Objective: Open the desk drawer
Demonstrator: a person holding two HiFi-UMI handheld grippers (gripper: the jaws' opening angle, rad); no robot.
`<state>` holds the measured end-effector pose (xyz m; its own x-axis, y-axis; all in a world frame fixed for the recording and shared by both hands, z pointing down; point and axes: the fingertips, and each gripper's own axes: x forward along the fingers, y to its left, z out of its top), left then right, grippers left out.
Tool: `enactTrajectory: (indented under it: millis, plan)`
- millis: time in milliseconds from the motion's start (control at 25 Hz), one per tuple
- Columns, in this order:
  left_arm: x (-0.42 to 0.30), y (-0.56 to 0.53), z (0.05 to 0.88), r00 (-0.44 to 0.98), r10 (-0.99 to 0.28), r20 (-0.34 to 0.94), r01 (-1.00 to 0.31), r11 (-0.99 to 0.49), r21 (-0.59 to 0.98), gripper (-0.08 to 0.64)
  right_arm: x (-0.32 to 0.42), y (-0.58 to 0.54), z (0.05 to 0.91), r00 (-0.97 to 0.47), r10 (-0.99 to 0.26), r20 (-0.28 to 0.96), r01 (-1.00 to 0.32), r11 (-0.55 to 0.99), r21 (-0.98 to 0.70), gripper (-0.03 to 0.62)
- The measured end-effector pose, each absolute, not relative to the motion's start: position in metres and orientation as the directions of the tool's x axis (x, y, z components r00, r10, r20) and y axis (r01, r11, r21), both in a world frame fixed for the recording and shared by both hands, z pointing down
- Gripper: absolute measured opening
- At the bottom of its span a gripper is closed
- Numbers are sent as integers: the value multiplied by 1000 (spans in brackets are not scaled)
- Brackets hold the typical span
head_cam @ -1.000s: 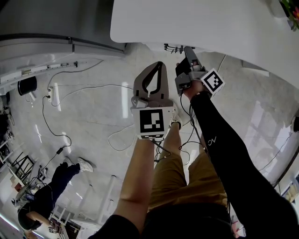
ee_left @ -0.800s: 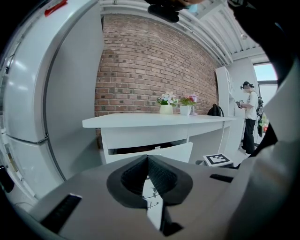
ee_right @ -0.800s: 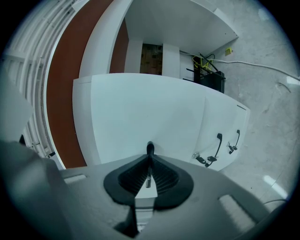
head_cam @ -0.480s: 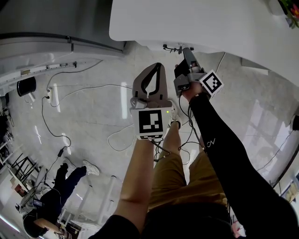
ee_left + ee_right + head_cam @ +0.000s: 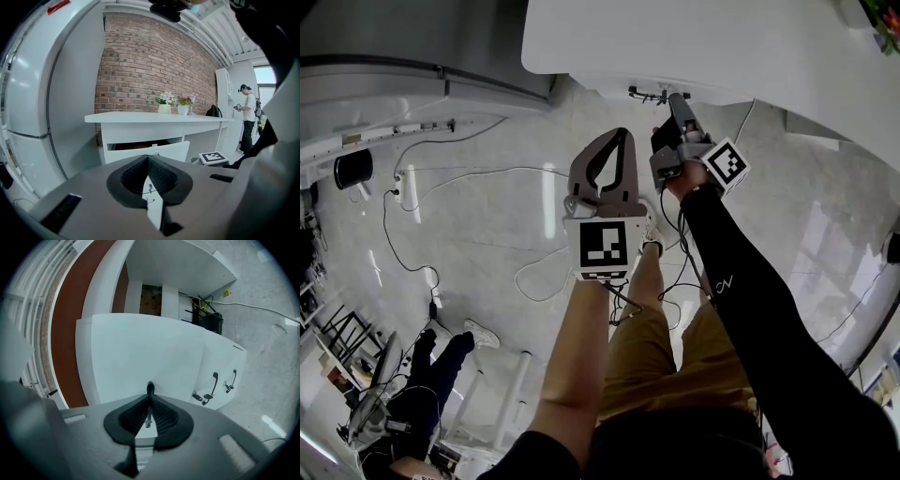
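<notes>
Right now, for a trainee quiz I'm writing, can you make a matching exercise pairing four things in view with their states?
Things:
1. white desk drawer
2. grey left tongs
3. grey right tongs
4. leftmost pale flower pot

States:
A. stands on the white desktop
B. shut on the dark drawer handle
C. pulled partly out
D. shut, empty

Pairs: 1-C, 2-D, 3-B, 4-A

Holds the left gripper (image 5: 622, 133) nearer, jaws together and empty. Reaches farther with the right gripper (image 5: 677, 99), arm (image 5: 750, 309) extended, jaws clamped on the drawer handle (image 5: 150, 389).
</notes>
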<state>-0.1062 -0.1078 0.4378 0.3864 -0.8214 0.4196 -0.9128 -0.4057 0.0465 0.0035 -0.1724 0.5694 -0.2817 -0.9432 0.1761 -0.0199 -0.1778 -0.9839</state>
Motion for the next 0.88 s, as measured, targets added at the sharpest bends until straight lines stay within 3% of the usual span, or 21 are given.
enactTrajectory:
  millis: [880]
  plan:
    - [-104, -85, 438, 385, -814, 434, -912, -407, 46, 8, -2, -142, 566, -293, -937, 192, -23, -194, -981, 23]
